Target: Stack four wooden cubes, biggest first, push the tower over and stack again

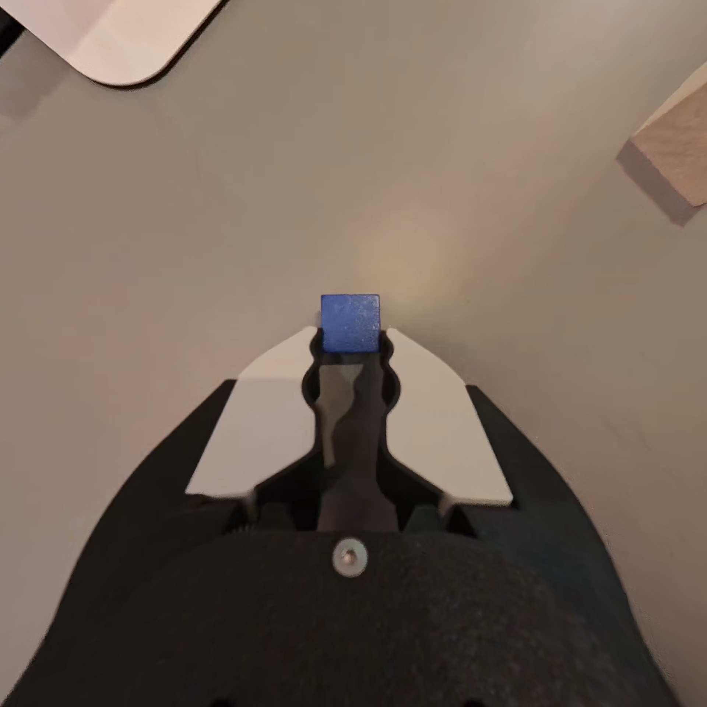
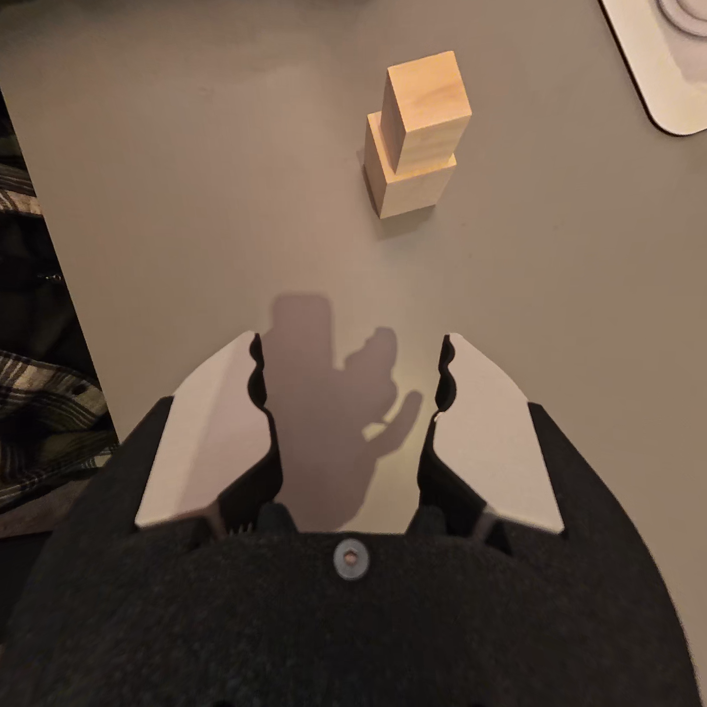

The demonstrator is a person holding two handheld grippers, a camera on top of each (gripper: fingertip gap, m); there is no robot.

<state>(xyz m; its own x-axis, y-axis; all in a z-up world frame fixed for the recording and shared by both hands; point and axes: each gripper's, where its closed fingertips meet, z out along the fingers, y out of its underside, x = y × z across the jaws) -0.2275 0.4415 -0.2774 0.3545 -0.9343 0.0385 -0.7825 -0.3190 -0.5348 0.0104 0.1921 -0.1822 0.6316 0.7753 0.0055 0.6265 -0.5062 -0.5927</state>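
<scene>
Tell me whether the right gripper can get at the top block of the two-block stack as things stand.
Probably yes: the right gripper is open and empty, and only bare table lies between it and the top block.

Probably a home desk or hobby corner: plain grey table [image 2: 191,191], white rounded pad [image 2: 658,65] at its edge, plaid cloth [image 2: 42,413] beside it, dim warm light.

We are working under dim, warm light; a soft glare patch is showing on the grey table [image 1: 401,245]. The right gripper [image 2: 350,336] is casting a hard shadow [image 2: 325,413] between its fingers. Wide-angle distortion is bending the edges, and corners are blurring slightly.
</scene>
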